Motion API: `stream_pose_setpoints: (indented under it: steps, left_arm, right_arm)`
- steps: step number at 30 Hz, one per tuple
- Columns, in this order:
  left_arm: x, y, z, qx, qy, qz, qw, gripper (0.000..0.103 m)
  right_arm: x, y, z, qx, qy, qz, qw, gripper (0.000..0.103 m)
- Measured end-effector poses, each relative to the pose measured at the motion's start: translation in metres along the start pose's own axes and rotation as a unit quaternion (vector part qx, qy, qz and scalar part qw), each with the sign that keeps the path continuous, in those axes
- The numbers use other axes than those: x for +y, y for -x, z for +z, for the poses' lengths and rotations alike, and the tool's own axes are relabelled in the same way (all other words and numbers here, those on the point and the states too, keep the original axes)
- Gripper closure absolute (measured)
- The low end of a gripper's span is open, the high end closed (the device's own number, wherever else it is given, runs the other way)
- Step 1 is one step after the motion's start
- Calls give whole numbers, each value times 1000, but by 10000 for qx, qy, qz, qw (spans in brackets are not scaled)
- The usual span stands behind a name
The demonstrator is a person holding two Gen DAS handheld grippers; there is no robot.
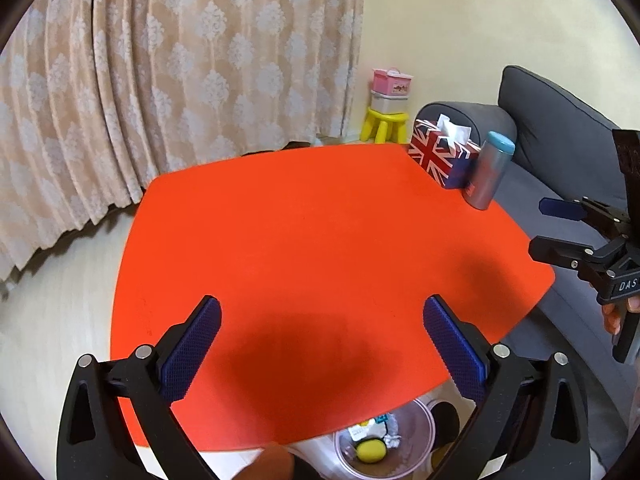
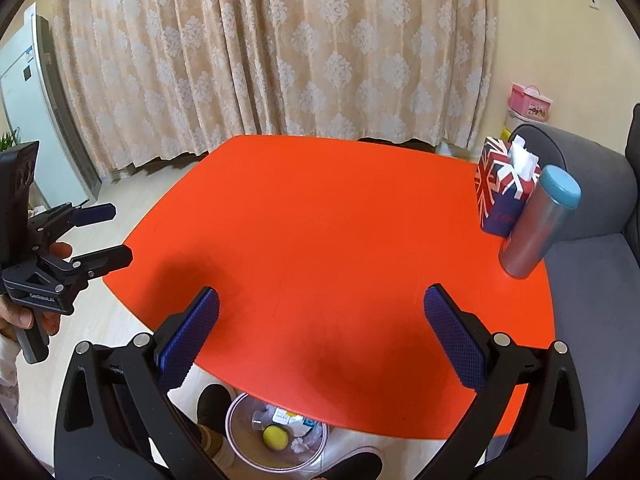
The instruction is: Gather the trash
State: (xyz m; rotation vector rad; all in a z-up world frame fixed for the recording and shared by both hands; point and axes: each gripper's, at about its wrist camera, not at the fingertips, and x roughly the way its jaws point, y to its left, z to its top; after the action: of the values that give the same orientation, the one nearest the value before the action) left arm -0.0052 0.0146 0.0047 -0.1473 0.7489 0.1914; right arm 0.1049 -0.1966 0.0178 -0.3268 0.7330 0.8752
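A clear round bin (image 1: 416, 420) (image 2: 240, 440) stands on the floor below the near edge of the orange table (image 1: 312, 232) (image 2: 328, 232). Inside lie a yellow ball-like piece (image 1: 370, 451) (image 2: 275, 437), wrappers and crumpled paper. My left gripper (image 1: 322, 344) hovers open over the table's near part, nothing between its blue pads. My right gripper (image 2: 322, 338) is open too, above the near edge, also holding nothing. Each gripper shows in the other's view: the right one (image 1: 552, 228) at the right edge, the left one (image 2: 116, 236) at the left edge.
A Union Jack tissue box (image 1: 440, 152) (image 2: 500, 192) and a grey bottle with a blue cap (image 1: 490, 170) (image 2: 536, 224) stand at the table's far right corner. A grey sofa (image 1: 560, 140) runs along the right. Patterned curtains hang behind. A person's shoes (image 2: 214, 404) rest beside the bin.
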Motion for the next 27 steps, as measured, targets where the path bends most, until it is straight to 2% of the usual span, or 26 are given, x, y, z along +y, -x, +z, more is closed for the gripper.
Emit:
stream_pose_setpoints:
  steps: [9,20,27]
  left_arm:
    - [4,-13,10,62,114,1,9999,6]
    - [9,-16,14,-42,230,229,9995,6]
    - [8,-19,18,-53,234,161,9996,6]
  right_arm:
    - [-5,-12,9,32,-2,-27,10000,3]
    - [-14,-24,8,87,-28,-65,9999,3]
    - [-14,-26,7,97,-28,-56,9999,3]
